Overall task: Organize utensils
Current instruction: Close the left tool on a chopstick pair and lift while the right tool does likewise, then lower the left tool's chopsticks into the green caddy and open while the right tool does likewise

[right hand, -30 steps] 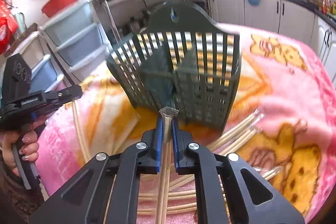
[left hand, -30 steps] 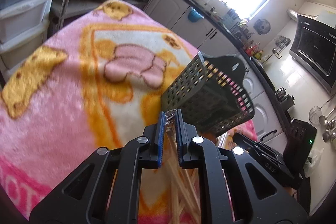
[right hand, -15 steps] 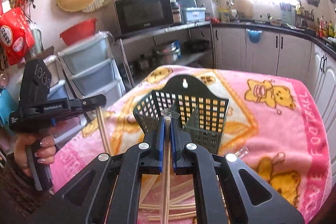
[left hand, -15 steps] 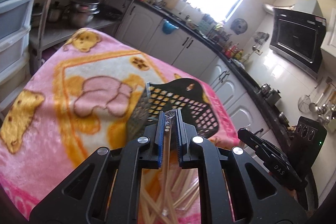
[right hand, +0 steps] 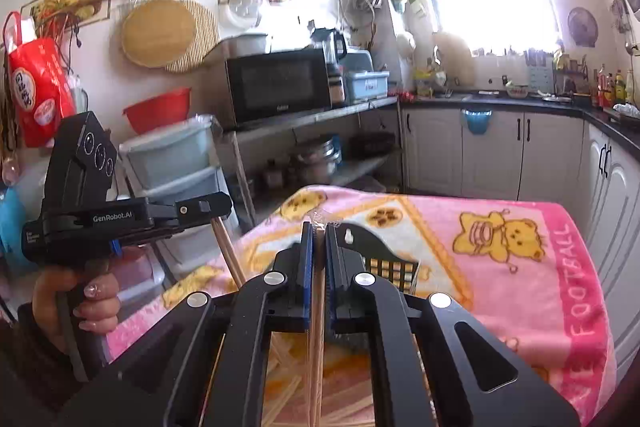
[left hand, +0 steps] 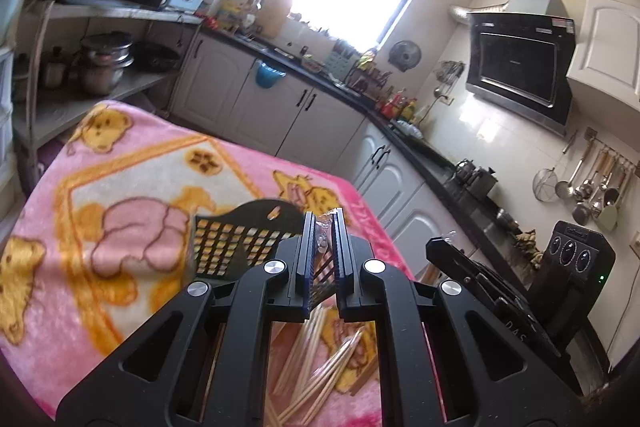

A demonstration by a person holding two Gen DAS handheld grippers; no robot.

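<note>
My left gripper (left hand: 323,225) is shut on a plastic-wrapped pair of wooden chopsticks (left hand: 322,245) and holds it high above the table. My right gripper (right hand: 319,235) is shut on another wrapped pair of chopsticks (right hand: 317,331). A dark green slotted utensil basket (left hand: 240,243) stands on the pink blanket (left hand: 120,187) just below both grippers; it also shows in the right wrist view (right hand: 384,259). Several loose wrapped chopsticks (left hand: 320,363) lie on the blanket in front of the basket. The left gripper's body (right hand: 120,223) shows in the right wrist view, with chopsticks hanging below it.
The blanket-covered table has edges at the far side and right. White kitchen cabinets (left hand: 304,123) and a black counter run behind it. A shelf rack with a microwave (right hand: 280,87) and pots, and plastic drawers (right hand: 176,163), stand to the left.
Both grippers have risen well above the basket with their chopsticks still held. The basket now looks smaller and lower in both views.
</note>
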